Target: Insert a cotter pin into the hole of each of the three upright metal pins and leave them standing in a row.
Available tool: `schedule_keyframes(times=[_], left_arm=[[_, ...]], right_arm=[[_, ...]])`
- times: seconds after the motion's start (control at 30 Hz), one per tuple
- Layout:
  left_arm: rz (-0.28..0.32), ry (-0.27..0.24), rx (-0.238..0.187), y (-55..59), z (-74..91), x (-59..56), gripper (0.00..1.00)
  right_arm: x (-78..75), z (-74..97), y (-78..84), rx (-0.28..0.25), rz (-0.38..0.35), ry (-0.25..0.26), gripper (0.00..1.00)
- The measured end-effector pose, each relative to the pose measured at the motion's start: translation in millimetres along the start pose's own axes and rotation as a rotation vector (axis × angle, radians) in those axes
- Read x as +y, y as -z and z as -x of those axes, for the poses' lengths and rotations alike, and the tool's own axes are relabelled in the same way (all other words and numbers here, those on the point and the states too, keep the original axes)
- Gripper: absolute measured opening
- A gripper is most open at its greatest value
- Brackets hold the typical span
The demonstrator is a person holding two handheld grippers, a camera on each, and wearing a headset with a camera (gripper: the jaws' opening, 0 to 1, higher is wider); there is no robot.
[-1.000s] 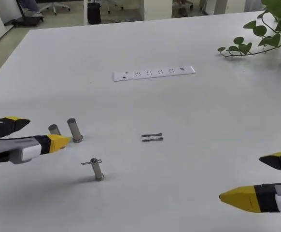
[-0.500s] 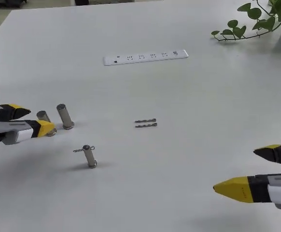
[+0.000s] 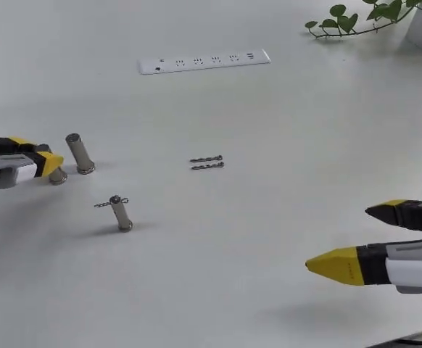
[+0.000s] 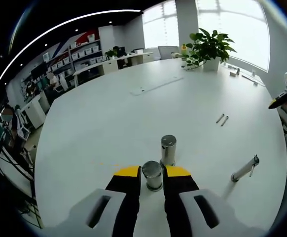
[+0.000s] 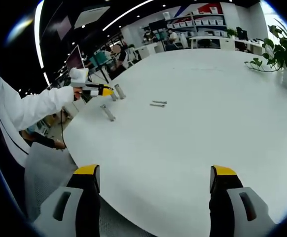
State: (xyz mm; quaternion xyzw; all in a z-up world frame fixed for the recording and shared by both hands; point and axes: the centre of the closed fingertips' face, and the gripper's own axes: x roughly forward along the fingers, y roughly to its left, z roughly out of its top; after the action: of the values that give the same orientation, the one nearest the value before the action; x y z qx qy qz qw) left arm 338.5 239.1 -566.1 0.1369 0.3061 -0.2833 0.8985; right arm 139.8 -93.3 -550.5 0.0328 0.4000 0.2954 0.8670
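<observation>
Head view looks down; gripper views low; all share metal pins (image 3: 79, 154).

1. Metal pin (image 4: 153, 178): grey metal, satin sides, brighter top.
2. Cotter pins (image 3: 207, 162): bright bare metal.
3. Table (image 3: 269, 239): smooth, matt white surface.
4. Power strip (image 3: 204, 61): white plastic.
5. Right gripper (image 3: 338, 238): matt yellow-and-black plastic tips.

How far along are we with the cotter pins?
One done: the front pin carries a cotter pin. In hand: the left tool grips the second pin, bare. Left: it, the third pin, using both loose cotter pins; right tool open, empty.
</observation>
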Motion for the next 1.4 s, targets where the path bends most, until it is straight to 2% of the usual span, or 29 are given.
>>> schedule_keyframes(times=[0.1,0.23,0.27,0.3,0.33,0.4,0.6,0.73,0.8,0.87,0.97,1.07,1.27,1.4], left_arm=[[0.014,-0.003,0.000,1.1,-1.2,-0.1,0.12],[0.005,-0.002,0.009,3.1,-1.2,-1.0,0.12],[0.023,0.001,0.010,3.4,-0.6,-0.7,0.11],[0.088,0.002,0.007,3.9,-0.6,-0.9,0.11],[0.115,-0.002,0.009,4.2,-0.6,-0.1,0.11],[0.041,-0.031,0.004,3.2,-0.4,4.8,0.11],[0.064,-0.066,0.024,5.7,4.1,6.6,0.10],[0.068,-0.070,0.033,8.0,10.4,5.6,0.10],[0.088,-0.071,0.026,6.7,16.6,4.5,0.10],[0.083,-0.080,0.019,4.4,23.9,3.2,0.10],[0.103,-0.106,0.035,4.2,36.5,3.0,0.10],[0.105,-0.109,0.018,1.5,47.7,-0.4,0.10],[0.087,-0.112,-0.017,-7.8,72.4,-14.8,0.10],[0.091,-0.096,-0.039,-13.2,82.2,-26.7,0.10]], right_arm=[[-0.2,0.2,-0.4,-0.001,-0.001,0.004,0.90],[-0.3,0.4,-0.6,-0.003,-0.004,0.008,0.90],[-0.2,0.4,-0.4,-0.003,-0.004,0.008,0.90],[0.1,0.4,-0.2,-0.003,-0.004,0.008,0.90],[0.3,0.3,-0.2,-0.003,-0.004,0.008,0.90],[0.9,0.0,0.0,-0.003,-0.004,0.008,0.90],[3.3,-2.0,0.7,-0.004,-0.005,0.002,0.89],[5.2,-2.6,0.2,-0.009,-0.003,-0.002,0.89],[6.4,-2.7,-0.5,-0.012,0.000,-0.004,0.89],[6.6,-2.6,-0.7,-0.013,0.005,-0.004,0.89],[7.3,-2.6,-1.1,-0.016,0.004,-0.007,0.89],[7.4,-2.6,-0.4,-0.015,0.013,-0.008,0.89],[8.8,-3.3,1.9,-0.011,0.022,-0.019,0.89],[11.4,-4.0,0.7,-0.015,0.030,-0.030,0.89]])
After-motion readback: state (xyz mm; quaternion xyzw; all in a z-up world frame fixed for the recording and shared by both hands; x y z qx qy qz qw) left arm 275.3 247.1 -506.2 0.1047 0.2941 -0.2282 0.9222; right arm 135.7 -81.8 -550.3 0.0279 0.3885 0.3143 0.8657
